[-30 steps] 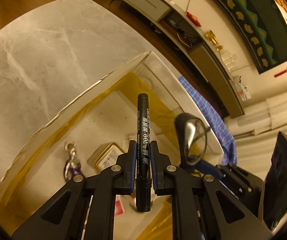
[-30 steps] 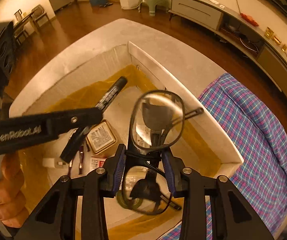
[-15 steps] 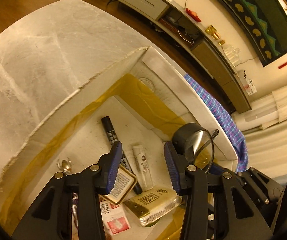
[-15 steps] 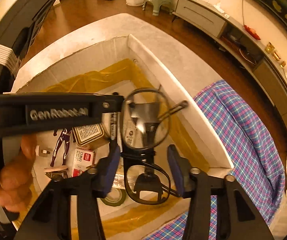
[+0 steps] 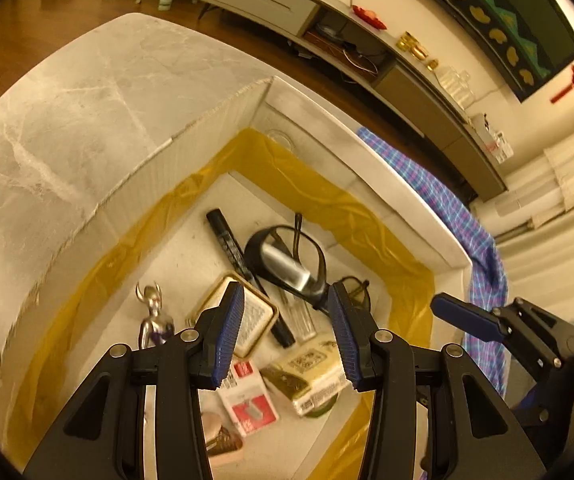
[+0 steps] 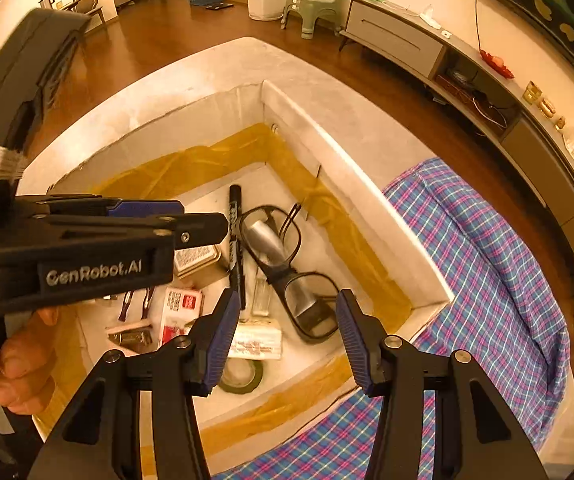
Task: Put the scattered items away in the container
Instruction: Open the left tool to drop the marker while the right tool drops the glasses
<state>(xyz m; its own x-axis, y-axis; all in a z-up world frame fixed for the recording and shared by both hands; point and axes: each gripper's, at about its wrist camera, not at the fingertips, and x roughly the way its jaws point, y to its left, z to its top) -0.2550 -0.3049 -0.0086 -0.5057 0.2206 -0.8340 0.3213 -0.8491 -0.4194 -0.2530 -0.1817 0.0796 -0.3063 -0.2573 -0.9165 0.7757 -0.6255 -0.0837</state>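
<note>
A white cardboard box (image 5: 367, 148) with yellow tape inside stands on the marble table; it also shows in the right wrist view (image 6: 351, 160). Inside lie a black marker (image 5: 231, 248) (image 6: 234, 224), black glasses (image 5: 287, 264) (image 6: 287, 268), a gold tin (image 5: 253, 316), a silver figurine (image 5: 153, 312), a red-and-white packet (image 5: 247, 400) (image 6: 181, 308), a tape roll (image 6: 241, 376) and other small items. My left gripper (image 5: 285, 336) is open and empty above the box. My right gripper (image 6: 285, 340) is open and empty above the glasses.
A blue-and-pink plaid cloth (image 6: 487, 272) lies on the table right of the box. The left gripper's body and the hand holding it (image 6: 75, 248) cross the left of the right wrist view. A TV cabinet (image 6: 399, 36) and a green stool (image 6: 319, 0) stand beyond.
My left gripper opened and dropped the marker into the box. My right gripper opened and let the glasses fall into the box beside the marker.
</note>
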